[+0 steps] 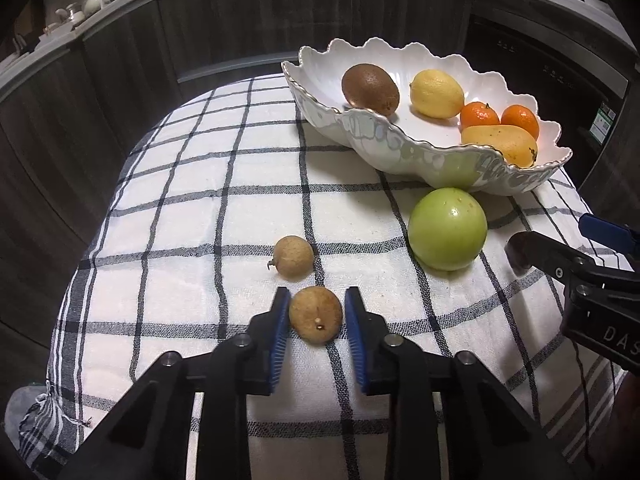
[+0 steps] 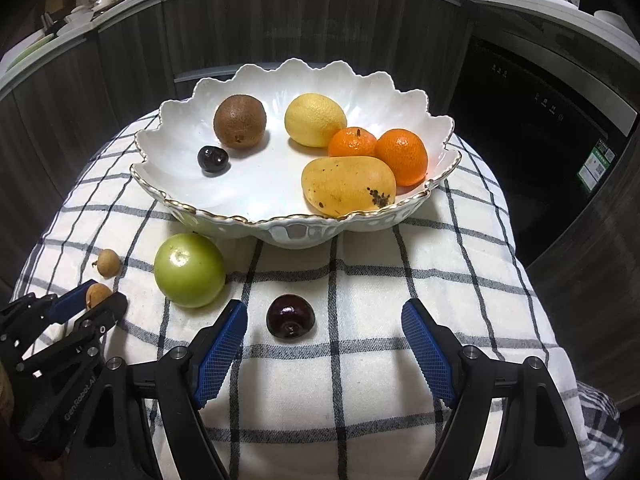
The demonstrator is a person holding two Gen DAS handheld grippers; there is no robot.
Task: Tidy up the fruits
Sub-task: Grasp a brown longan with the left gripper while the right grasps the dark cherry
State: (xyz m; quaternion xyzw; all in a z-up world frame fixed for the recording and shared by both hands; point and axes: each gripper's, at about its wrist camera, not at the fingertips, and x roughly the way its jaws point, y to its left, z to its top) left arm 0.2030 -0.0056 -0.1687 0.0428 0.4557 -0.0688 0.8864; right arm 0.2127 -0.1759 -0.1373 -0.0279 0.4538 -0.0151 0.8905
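A white scalloped bowl (image 2: 240, 196) on the checked cloth holds a kiwi (image 2: 239, 121), a lemon (image 2: 315, 119), two mandarins (image 2: 401, 155), a mango (image 2: 347, 186) and a dark cherry (image 2: 213, 159). On the cloth lie a green apple (image 2: 189, 270), two brown longans and a second cherry (image 2: 290, 316). My left gripper (image 1: 317, 312) has its blue pads around the nearer longan (image 1: 315, 314), touching it on the left with a small gap on the right. The other longan (image 1: 293, 256) lies just beyond. My right gripper (image 2: 323, 322) is open wide, the cherry between its fingers.
The checked cloth (image 2: 400, 280) covers a small table that drops off on all sides. Dark cabinets (image 2: 280, 32) and a built-in appliance (image 2: 532, 128) stand behind. The bowl also shows in the left wrist view (image 1: 400, 152), with the apple (image 1: 447, 234) in front of it.
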